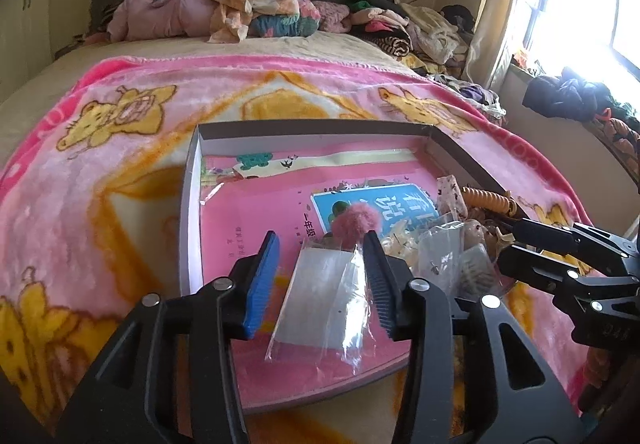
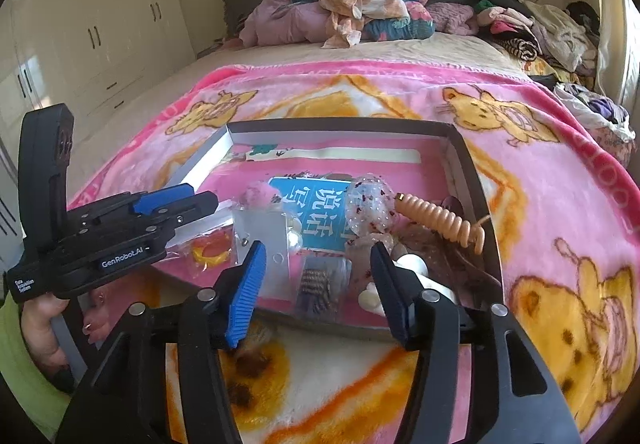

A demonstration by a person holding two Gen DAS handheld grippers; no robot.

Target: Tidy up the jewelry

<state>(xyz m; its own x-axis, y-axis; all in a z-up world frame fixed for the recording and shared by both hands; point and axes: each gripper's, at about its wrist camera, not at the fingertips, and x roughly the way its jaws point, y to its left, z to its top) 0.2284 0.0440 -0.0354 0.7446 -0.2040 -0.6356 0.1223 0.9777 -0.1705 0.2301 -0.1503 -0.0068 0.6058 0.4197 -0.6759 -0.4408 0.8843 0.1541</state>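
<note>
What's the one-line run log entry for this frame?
phase: sorting in box | left gripper: open over clear packet | right gripper: open, nothing held, above accessory pile

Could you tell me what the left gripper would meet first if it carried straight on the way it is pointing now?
Most likely the clear plastic packet lying in the box, directly between and ahead of the left gripper; its jaws stand open around it. Depth is hard to judge.
</note>
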